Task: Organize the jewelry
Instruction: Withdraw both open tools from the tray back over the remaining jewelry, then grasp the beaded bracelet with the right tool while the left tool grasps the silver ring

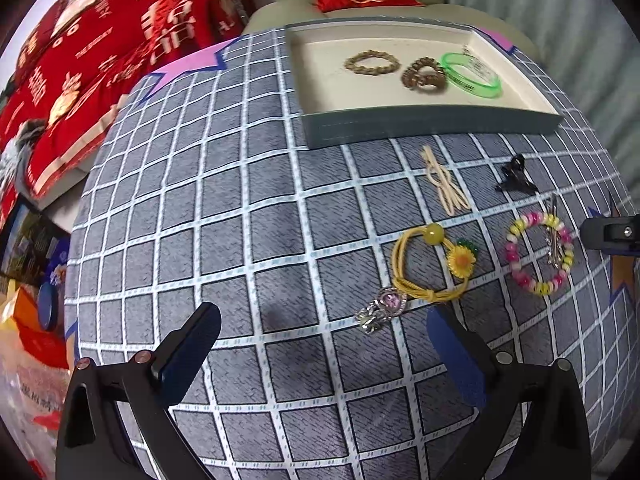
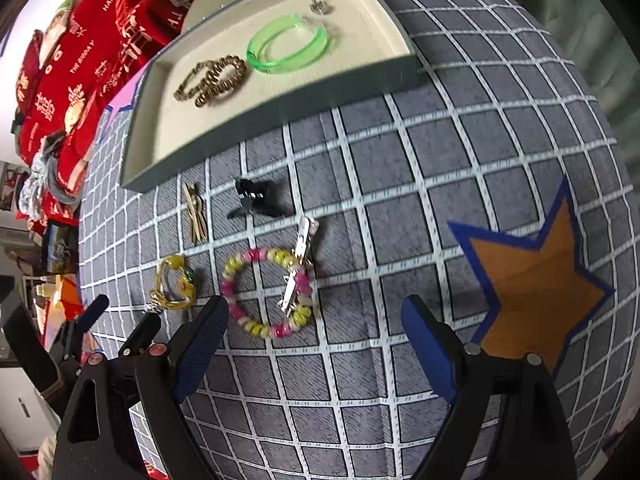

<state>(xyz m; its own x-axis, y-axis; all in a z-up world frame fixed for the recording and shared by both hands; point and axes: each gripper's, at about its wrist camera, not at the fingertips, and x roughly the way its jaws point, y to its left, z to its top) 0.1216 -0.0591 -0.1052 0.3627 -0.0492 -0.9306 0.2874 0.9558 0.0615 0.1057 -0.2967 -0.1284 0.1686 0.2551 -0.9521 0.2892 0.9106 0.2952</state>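
Both tools gape empty over the checked worktop — the right tool (image 2: 316,320) nearest the pink-and-yellow bead bracelet (image 2: 266,290), short of the tray (image 2: 280,108), light, slippery, likely best pinched across its strand.

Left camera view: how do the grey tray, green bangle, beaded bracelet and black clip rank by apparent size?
1. grey tray
2-3. beaded bracelet and green bangle look alike; the bracelet lies nearer, so unsure
4. black clip
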